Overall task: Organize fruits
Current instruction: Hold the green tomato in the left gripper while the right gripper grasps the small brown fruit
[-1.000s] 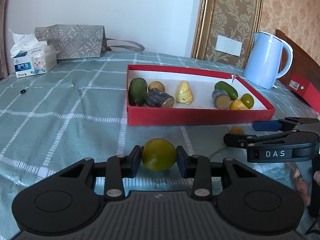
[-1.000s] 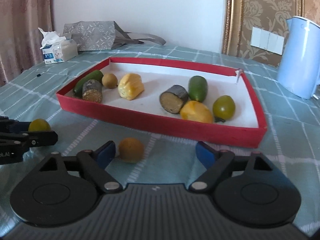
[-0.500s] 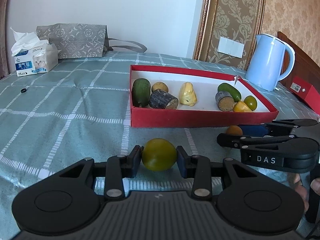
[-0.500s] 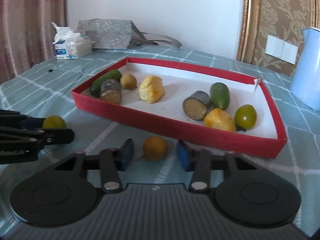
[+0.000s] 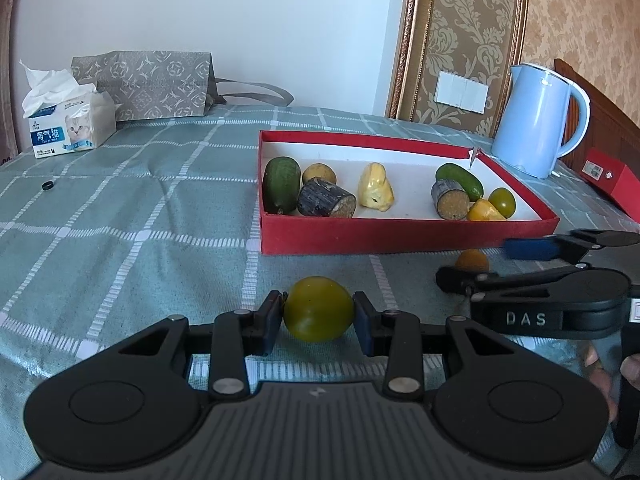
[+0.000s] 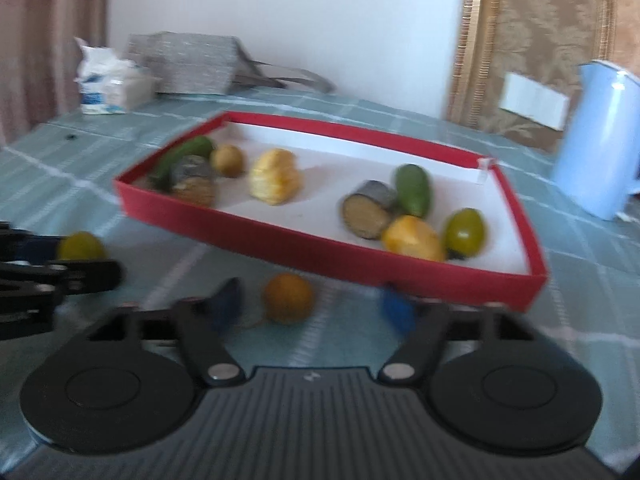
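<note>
Red tray [image 5: 400, 236]: we see it on the checked cloth, already holding fruit.
Left gripper [image 5: 318, 318]: we have it pinching the green fruit [image 5: 318, 309], just short of the tray's near wall.
Right gripper [image 6: 310, 304]: spread wide around the orange fruit [image 6: 287, 298]; blurred view.
Next: we judge centring the orange fruit between the pads best before closing.

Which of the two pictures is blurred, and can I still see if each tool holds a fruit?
Left wrist view: sharp; the left tool is shut on the green fruit. Right wrist view: smeared by motion blur, yet the right tool reads as open, its fingers apart around the orange fruit lying before the red tray.
</note>
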{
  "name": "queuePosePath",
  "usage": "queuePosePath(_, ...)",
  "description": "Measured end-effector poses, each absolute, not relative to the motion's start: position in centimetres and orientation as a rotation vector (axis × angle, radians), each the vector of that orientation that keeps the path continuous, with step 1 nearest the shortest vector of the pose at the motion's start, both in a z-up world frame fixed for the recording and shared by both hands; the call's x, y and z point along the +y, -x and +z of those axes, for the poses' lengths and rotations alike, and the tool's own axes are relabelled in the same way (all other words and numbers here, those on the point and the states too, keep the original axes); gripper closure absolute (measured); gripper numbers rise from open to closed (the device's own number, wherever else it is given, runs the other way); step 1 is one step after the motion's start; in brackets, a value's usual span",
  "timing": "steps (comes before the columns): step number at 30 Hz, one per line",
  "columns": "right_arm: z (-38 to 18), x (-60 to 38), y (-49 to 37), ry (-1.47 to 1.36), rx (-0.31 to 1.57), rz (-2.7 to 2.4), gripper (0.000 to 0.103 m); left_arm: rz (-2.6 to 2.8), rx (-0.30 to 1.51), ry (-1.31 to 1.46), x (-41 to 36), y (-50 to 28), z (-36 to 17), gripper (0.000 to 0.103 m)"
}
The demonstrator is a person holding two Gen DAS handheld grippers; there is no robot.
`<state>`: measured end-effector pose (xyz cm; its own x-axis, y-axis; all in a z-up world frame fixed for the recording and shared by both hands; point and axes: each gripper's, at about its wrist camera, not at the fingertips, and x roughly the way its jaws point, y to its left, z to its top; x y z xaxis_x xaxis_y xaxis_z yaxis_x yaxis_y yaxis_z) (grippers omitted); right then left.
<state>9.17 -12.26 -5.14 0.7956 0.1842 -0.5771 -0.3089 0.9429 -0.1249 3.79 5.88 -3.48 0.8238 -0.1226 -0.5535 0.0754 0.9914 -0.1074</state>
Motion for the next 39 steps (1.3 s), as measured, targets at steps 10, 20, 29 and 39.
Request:
queuePosePath(10,-5.2,-12.1,-9.3,0.222,0.592,0.246,0.011,-0.113,0.592,0.095,6.1,-3.8,-3.5,0.066)
queuePosePath(20,-4.9,-10.9,-8.1,0.188,0.584,0.334,0.079,-0.115,0.592,0.092,6.1,-3.8,-3.5,0.065)
queuePosePath(29,-4.5,-13.8,-7.9,0.158,0.580,0.289,0.079,-0.112,0.589,0.075,5.8,-3.7,-3.4,0.065)
queuePosePath(39,-4.2,-18.9,-9.3,0.055,0.565,0.197,0.079,-0.146,0.613,0.042,3.2,-4.7,-3.2,0.065)
